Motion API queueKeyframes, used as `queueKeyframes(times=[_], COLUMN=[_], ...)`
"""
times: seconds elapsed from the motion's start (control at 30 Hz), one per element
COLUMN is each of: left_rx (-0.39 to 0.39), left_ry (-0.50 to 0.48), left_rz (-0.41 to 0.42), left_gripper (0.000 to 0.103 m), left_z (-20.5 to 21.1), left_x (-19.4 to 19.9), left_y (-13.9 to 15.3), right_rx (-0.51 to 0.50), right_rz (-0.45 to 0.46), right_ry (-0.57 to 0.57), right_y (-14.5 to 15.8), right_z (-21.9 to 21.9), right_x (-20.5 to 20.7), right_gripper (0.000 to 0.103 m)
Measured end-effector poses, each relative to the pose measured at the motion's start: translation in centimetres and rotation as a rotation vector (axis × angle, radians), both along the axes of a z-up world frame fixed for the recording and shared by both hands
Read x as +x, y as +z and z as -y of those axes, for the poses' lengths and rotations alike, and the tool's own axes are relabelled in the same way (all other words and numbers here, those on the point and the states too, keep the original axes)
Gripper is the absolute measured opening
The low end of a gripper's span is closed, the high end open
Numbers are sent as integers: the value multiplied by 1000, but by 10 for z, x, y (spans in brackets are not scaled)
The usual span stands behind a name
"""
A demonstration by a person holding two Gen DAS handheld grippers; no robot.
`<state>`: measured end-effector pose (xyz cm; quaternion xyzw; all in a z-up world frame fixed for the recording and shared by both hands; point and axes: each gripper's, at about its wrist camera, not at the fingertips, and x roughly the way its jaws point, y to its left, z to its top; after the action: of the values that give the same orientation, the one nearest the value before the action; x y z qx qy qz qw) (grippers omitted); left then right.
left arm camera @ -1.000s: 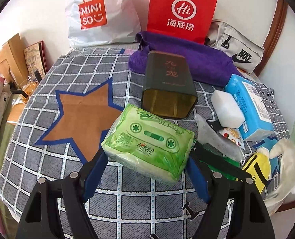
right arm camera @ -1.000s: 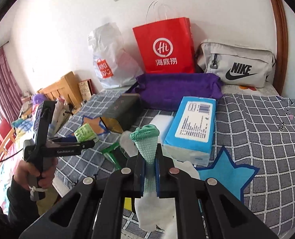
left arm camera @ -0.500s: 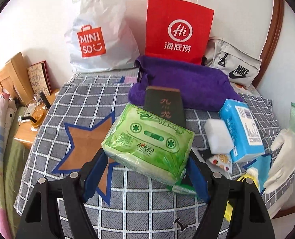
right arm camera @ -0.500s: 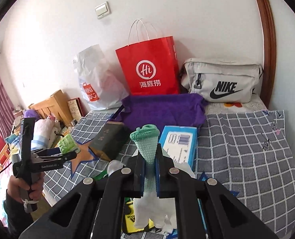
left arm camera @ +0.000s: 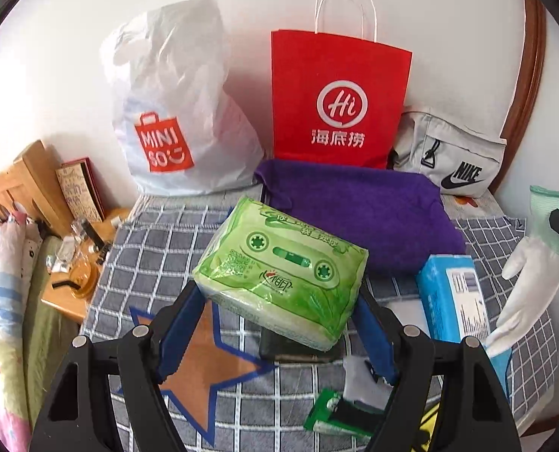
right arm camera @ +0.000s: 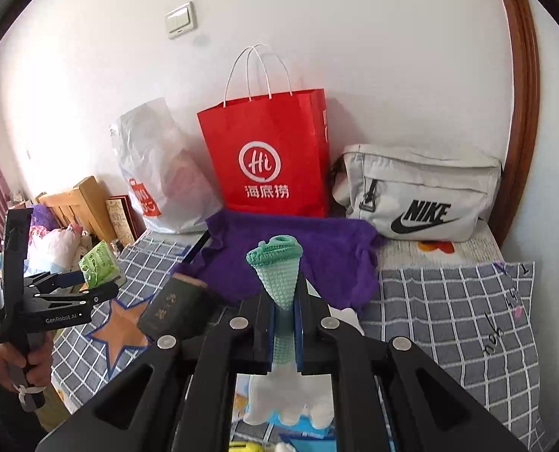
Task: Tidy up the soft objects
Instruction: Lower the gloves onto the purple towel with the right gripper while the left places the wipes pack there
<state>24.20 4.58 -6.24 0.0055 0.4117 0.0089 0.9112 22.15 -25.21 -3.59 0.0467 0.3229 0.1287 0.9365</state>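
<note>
My left gripper [left arm camera: 279,301] is shut on a green tissue pack [left arm camera: 283,271] with a cassette print, held above the checked cloth; from the right wrist view the same pack [right arm camera: 100,263] shows at the left, in the gripper a hand holds. My right gripper [right arm camera: 283,309] is shut on the mint-green cuff of a white knit glove [right arm camera: 279,263], whose fingers hang below the jaws. The glove [left arm camera: 532,263] also shows at the left wrist view's right edge. A purple towel [left arm camera: 354,211] lies ahead. A blue tissue pack [left arm camera: 452,297] rests on the cloth.
Against the wall stand a white MINISO bag [left arm camera: 173,113], a red paper bag [left arm camera: 336,101] and a grey Nike pouch [left arm camera: 452,154]. A dark green tin [right arm camera: 177,309] lies on the grey checked cloth [right arm camera: 449,301]. A wooden bedside stand [left arm camera: 75,263] with small items is at left.
Both grippers have risen and drawn back with their loads; the bags at the wall now show in full. The tin has slipped under the green pack in the left wrist view.
</note>
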Motion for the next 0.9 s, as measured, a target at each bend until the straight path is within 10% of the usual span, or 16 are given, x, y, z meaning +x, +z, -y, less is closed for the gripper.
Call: queueKeyframes(times=[0.9], left_rx=[36], left_ry=[12], left_rz=[-27], left_gripper=[77], left_z=[21], left_x=[109], left_y=[-1], right_rx=[28], right_rz=[-36], right_ry=[-4], right_y=[-8], right_z=[-7], right_x=[125], right_gripper=[8])
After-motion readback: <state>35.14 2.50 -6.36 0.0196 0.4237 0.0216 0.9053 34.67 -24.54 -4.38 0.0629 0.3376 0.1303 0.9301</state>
